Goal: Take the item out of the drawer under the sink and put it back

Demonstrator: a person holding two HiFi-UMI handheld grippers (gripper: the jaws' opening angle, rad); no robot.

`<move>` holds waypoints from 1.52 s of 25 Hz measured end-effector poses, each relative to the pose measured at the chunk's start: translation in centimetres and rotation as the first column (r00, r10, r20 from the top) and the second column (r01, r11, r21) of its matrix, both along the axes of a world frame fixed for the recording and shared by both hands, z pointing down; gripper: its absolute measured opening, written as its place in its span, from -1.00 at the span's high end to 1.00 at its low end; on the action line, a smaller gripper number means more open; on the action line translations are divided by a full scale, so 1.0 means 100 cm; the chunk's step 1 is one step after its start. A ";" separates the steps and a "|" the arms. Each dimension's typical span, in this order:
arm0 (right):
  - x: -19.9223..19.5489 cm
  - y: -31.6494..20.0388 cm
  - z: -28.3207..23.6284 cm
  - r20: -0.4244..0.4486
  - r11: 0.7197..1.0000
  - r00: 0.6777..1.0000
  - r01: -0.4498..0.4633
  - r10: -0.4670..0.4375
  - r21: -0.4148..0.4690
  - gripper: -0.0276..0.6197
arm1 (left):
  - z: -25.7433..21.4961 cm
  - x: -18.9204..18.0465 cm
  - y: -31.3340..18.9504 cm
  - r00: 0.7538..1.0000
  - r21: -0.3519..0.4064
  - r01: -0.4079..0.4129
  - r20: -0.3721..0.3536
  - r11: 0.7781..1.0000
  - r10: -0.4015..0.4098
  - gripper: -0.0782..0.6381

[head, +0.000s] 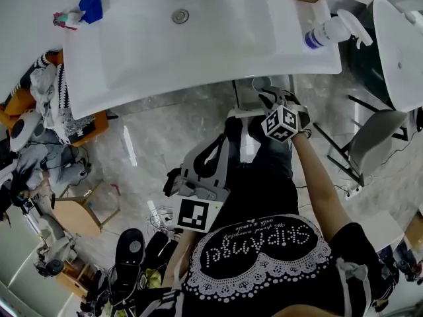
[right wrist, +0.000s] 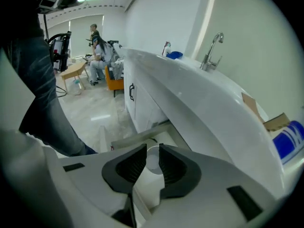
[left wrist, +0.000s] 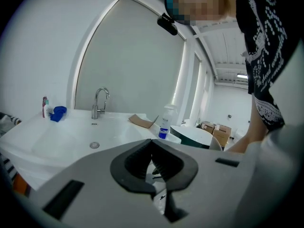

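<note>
A drawer [right wrist: 137, 138] stands pulled out under the white sink [right wrist: 199, 99]. Inside it sits a white round item [right wrist: 153, 159], like a cup or roll. My right gripper [right wrist: 153, 148] points steeply down at the drawer. Its jaws stand a little apart with the white item showing in the gap, and the pads do not press on it. In the head view its marker cube [head: 281, 123] is just below the sink's front edge [head: 198, 88]. My left gripper [left wrist: 152, 140] is shut on nothing and held lower, in front of the person's body [head: 198, 177].
On the sink top stand a faucet [left wrist: 99, 101], a spray bottle [head: 330, 30], a piece of cardboard [left wrist: 142, 121] and a blue cloth [head: 91, 5]. A cabinet door with a black handle [right wrist: 130, 91] adjoins the drawer. Clutter and shoes [head: 132, 249] lie on the floor at left. People sit far back [right wrist: 97, 51].
</note>
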State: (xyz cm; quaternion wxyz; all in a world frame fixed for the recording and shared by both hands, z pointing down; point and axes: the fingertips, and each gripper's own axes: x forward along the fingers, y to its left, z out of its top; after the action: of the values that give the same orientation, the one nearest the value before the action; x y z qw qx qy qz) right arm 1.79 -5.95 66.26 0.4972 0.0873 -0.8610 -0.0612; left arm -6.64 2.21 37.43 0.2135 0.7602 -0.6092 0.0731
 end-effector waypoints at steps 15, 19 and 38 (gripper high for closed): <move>0.001 0.001 0.088 -0.196 0.994 0.980 0.009 -0.030 -0.108 0.62 | 0.022 -0.018 0.004 0.997 -0.094 0.075 -0.021 0.993 -0.078 0.77; 0.000 0.000 0.102 -0.225 0.993 0.973 0.023 -0.049 -0.117 0.62 | 0.028 -0.022 0.006 0.995 -0.120 0.089 -0.024 0.989 -0.092 0.77; 0.004 -0.007 0.105 -0.286 0.994 0.956 0.032 -0.061 -0.105 0.84 | 0.033 -0.022 0.004 0.995 -0.127 0.076 -0.051 0.989 -0.083 0.77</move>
State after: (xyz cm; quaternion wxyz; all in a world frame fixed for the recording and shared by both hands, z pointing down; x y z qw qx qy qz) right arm 2.17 -6.68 76.77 0.6197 0.0324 -0.7830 -0.0422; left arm -8.84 2.65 40.69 0.2804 0.7223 -0.6269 0.0814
